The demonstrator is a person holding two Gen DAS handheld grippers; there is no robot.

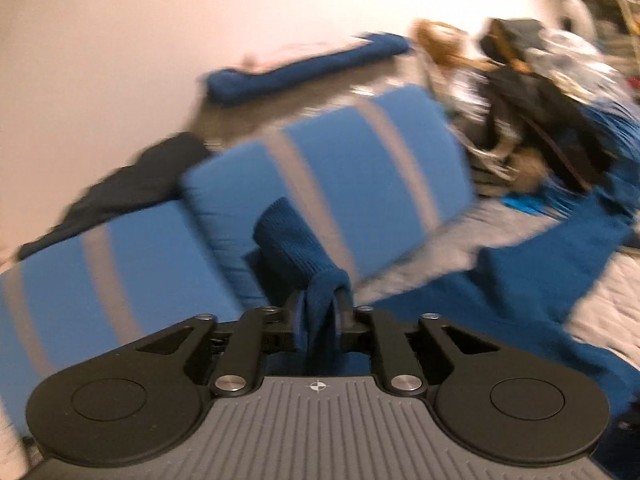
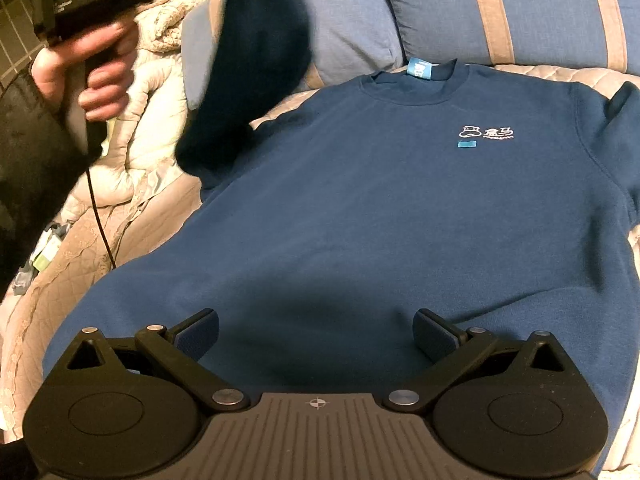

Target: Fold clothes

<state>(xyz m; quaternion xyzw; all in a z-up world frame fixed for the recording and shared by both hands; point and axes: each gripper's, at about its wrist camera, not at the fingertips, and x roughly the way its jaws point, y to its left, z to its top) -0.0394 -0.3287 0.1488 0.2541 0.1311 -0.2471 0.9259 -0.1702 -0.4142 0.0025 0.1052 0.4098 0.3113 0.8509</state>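
The dark blue crew-neck sweatshirt [image 2: 400, 208] lay front-up and spread flat on the beige quilted bedspread [image 2: 60, 276], its collar toward the pillows and its hem nearest the right wrist camera. A small white logo [image 2: 486, 133] with a light blue patch under it sat on the chest, and a light blue neck label [image 2: 420, 69] showed inside the collar. One sleeve [image 2: 256, 60] was lifted off the bed, hanging as a dark blurred mass at the upper left of the right wrist view. In the left wrist view, the ribbed blue cuff [image 1: 298, 240] of that sleeve was pinched between the narrowed jaws of the left gripper [image 1: 320, 312], fabric bunched and draping from the pads.

The right gripper [image 2: 316, 332] hovered low over the hem area with its jaws spread wide, nothing between them. The left hand [image 2: 92, 68] wrapped the handle of its gripper, a thin black cable [image 2: 100, 220] trailing down from it.

Two blue pillows with tan stripes [image 2: 500, 12] lay just beyond the collar. A cream quilted jacket [image 2: 152, 92] lay crumpled beside the sweatshirt. In the blurred left wrist view, a pile of mixed dark clothing [image 1: 532, 112] sat beyond the pillows.
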